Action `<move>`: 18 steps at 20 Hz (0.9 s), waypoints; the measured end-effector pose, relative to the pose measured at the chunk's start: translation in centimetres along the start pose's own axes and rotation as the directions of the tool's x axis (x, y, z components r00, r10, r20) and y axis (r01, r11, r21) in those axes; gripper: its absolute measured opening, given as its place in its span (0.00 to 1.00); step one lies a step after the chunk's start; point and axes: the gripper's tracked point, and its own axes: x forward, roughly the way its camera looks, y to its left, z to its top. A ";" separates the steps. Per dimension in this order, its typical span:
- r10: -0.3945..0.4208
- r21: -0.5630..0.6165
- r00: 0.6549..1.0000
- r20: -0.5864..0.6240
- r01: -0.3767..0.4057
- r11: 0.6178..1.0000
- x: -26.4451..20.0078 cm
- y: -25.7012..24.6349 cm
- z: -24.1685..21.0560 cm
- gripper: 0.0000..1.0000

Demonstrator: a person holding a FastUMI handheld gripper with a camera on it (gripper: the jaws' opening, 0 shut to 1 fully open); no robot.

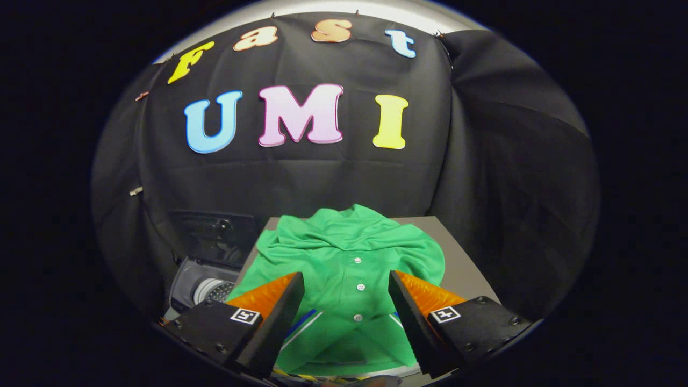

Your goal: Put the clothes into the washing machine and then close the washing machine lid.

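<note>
So from the gripper view: the gripper (346, 301) is spread wide, fingers well apart, gripping nothing. It hangs above a green shirt (346, 258) that lies rumpled on a grey table (467, 269). The shirt's button strip runs right down the gap between the fingers, and the collar end sits nearest the camera, with a bit of blue and white trim showing there. Neither finger looks to be pressing the cloth; they sit at either side of the placket, but how far above it I can't tell.

Off to the left of the table, lower down, there's the washer (207, 282). Its lid (212, 236) stands up, open, and I can see the perforated drum (215, 290) inside. So the machine is ready to take stuff.

My read on the step: this is the very start, the pickup. Nothing is in the drum that I can see, the shirt is on the table, the lid isn't shut. Next move, I'd guess, is to drop down onto the bunched fabric near the placket, pinch a good fold, then lift and swing left over the drum. A shirt is floppy, so a shallow pinch could leave sleeves trailing over the rim.

Counts: one shirt, three white buttons showing on it, one washer, one lid, one table, two fingers. No other clothes visible, though the table's near edge is hidden behind the fingers.
</note>
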 end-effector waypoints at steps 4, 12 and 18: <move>-0.018 -0.021 0.995 -0.098 0.016 1.000 4.1 -0.3 -1.7 0.99; 0.005 -0.015 0.983 -0.181 -0.008 1.000 5.3 -0.6 -3.3 0.36; 0.021 0.024 0.989 -0.143 -0.017 1.000 4.4 -0.9 -1.8 0.20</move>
